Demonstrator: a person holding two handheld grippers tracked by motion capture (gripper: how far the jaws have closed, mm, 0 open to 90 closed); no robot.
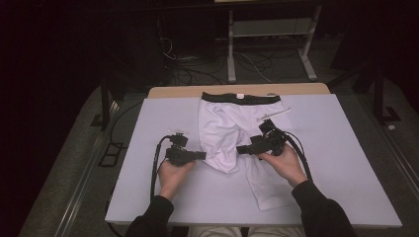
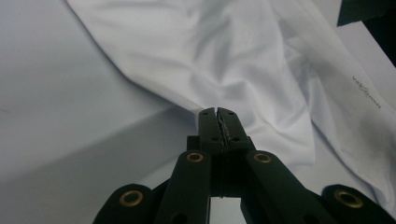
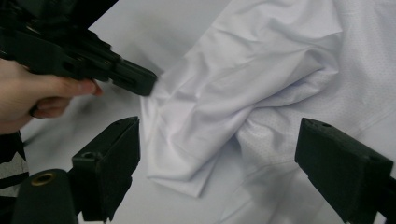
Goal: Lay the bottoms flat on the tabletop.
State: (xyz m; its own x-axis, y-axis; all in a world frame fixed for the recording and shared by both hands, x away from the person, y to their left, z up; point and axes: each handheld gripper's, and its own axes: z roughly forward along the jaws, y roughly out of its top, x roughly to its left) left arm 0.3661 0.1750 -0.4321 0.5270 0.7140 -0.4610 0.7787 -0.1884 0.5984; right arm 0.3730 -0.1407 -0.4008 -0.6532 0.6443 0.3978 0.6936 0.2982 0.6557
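A person wears dark long sleeves [image 1: 321,210] and pale trousers. Each hand carries a black two-jaw gripper: left gripper [image 1: 202,155], right gripper [image 1: 240,149]. Thick black cables [image 1: 157,160] loop from each gripper. Brass-coloured rivets [image 2: 195,157] stud the black linkage arms behind the jaws.

small dark print on white shorts [image 2: 367,92], too blurred to read

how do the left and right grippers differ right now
The left gripper has its jaws pressed together at the edge of the white shorts; the right gripper has its jaws spread wide with cloth lying between them, gripping nothing. In the high view, the left gripper sits at the shorts' left edge, while the right gripper hovers over the garment itself. Both are black, hand-held, and point inward at the folded leg.
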